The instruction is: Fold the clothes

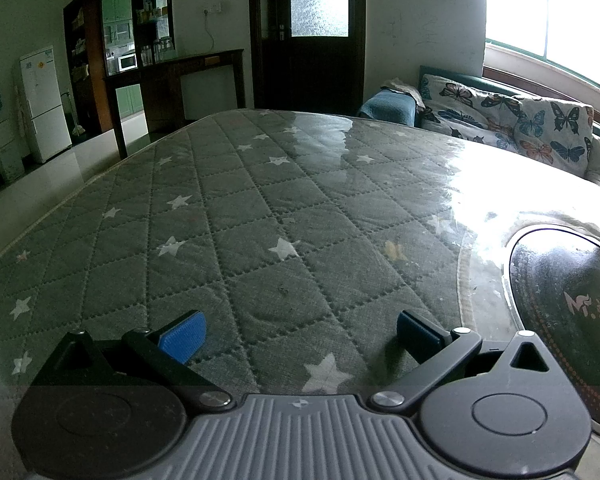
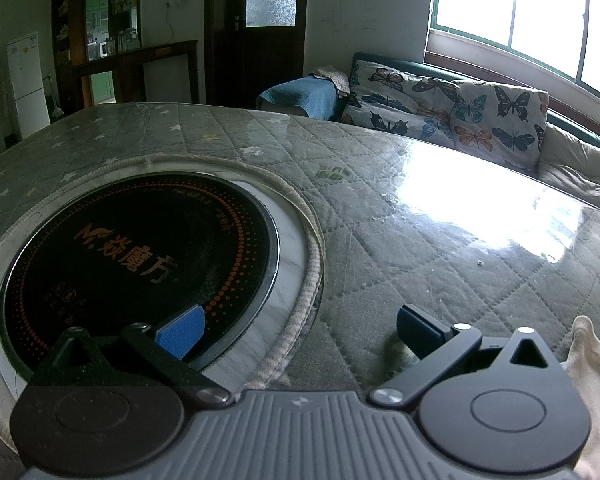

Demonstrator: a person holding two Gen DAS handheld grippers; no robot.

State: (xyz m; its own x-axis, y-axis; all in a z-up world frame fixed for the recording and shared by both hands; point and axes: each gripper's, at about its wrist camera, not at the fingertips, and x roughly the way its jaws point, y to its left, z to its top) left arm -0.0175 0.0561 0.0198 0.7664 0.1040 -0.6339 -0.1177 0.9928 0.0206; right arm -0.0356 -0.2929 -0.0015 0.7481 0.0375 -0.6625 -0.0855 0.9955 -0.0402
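My left gripper [image 1: 300, 336] is open and empty, its blue pads spread wide just above the grey quilted star-pattern table cover [image 1: 260, 208]. My right gripper [image 2: 300, 330] is also open and empty, low over the same cover [image 2: 440, 240] at the edge of the round cooktop. A piece of cream-coloured cloth [image 2: 596, 364] shows at the right edge of the right wrist view, beside the right gripper's body and outside its fingers. No garment shows in the left wrist view.
A round black induction cooktop [image 2: 140, 248] is set into the table; it shows at the right in the left wrist view [image 1: 572, 300]. A butterfly-print sofa [image 2: 460, 108] stands behind the table under the window. A fridge [image 1: 44, 104] and dark shelving [image 1: 140, 40] stand far left.
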